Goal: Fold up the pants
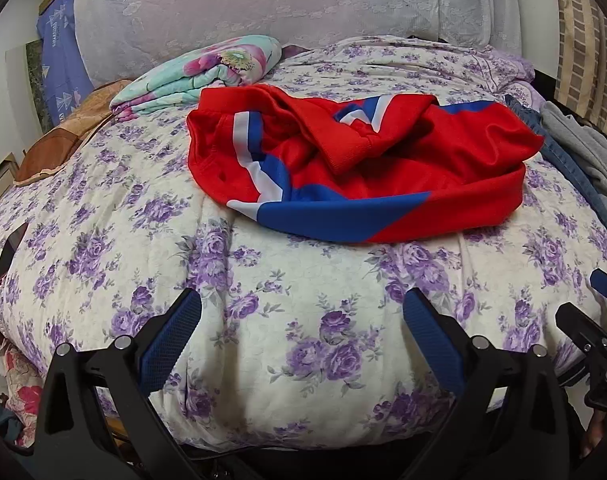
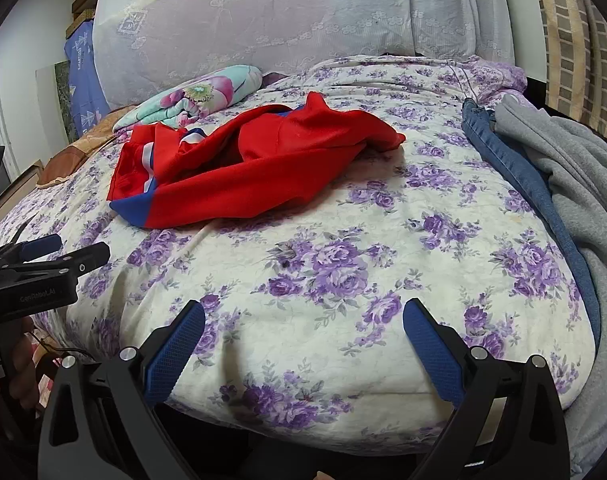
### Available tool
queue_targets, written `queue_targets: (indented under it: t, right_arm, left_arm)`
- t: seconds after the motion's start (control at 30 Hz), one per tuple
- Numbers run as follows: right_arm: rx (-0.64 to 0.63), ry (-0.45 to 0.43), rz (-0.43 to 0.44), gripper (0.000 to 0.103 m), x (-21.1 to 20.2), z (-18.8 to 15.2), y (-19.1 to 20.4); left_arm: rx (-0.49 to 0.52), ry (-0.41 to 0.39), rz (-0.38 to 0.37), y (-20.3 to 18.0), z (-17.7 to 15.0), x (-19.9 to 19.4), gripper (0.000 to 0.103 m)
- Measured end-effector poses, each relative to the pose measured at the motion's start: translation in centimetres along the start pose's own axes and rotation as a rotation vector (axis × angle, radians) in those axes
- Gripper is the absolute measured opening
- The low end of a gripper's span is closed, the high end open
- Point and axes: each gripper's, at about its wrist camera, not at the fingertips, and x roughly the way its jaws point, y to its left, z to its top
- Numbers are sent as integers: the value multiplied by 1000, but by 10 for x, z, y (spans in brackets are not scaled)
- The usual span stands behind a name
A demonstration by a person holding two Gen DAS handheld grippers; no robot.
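Red pants (image 1: 359,168) with blue and white stripes lie crumpled in a heap on the purple-flowered quilt (image 1: 263,300); they also show in the right wrist view (image 2: 243,172), at the left centre. My left gripper (image 1: 301,312) is open and empty, near the bed's front edge, well short of the pants. My right gripper (image 2: 303,320) is open and empty, over bare quilt to the right of the pants. The left gripper also shows at the left edge of the right wrist view (image 2: 59,252).
A folded floral blanket (image 1: 199,76) lies behind the pants. Blue jeans (image 2: 515,168) and a grey garment (image 2: 575,184) lie along the bed's right side. A large lace-covered cushion (image 2: 287,16) stands at the back. A brown pillow (image 1: 63,136) lies at the left.
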Motion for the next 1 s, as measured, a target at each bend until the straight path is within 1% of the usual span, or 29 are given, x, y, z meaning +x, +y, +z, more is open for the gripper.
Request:
queue_targets:
  t: [1.0]
  right_arm:
    - [-20,-2,6,100,-1,1,5]
  left_arm:
    - [-3,2,1,3,-1,0,98]
